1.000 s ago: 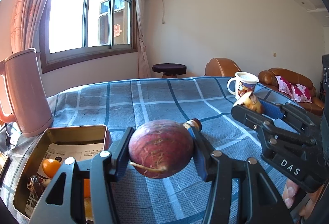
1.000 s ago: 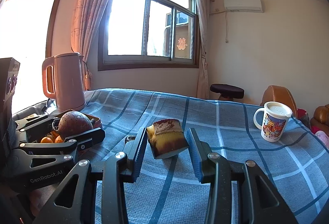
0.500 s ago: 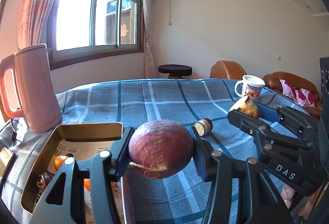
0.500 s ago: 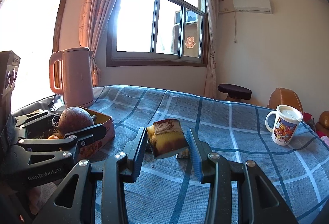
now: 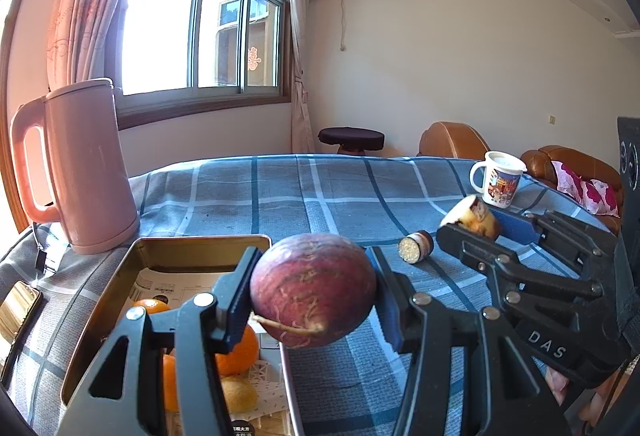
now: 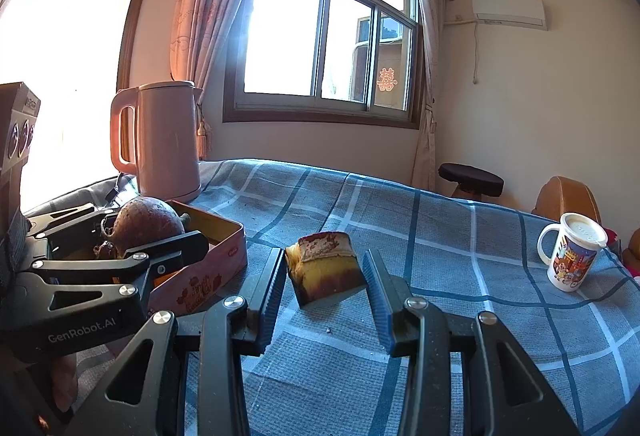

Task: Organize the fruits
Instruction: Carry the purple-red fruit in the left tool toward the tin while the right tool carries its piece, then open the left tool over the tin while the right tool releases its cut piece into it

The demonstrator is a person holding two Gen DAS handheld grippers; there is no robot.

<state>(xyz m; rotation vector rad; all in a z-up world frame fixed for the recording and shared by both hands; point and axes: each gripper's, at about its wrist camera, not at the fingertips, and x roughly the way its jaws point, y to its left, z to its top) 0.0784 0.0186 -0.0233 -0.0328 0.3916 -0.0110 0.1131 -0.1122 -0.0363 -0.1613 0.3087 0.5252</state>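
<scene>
Woven checked tablecloth (image 5: 320, 196); shiny metal tin (image 5: 160, 248); matt plastic kettle (image 5: 84, 172).

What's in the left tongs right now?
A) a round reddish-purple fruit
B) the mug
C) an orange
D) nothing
A: the left tongs are clamped on a round reddish-purple fruit, held above the edge of the metal tin, where the oranges lie; the mug stands far off on the cloth.

Strong daylight glares through the window (image 6: 324, 48), blown out at left; fisheye bends edges.
</scene>
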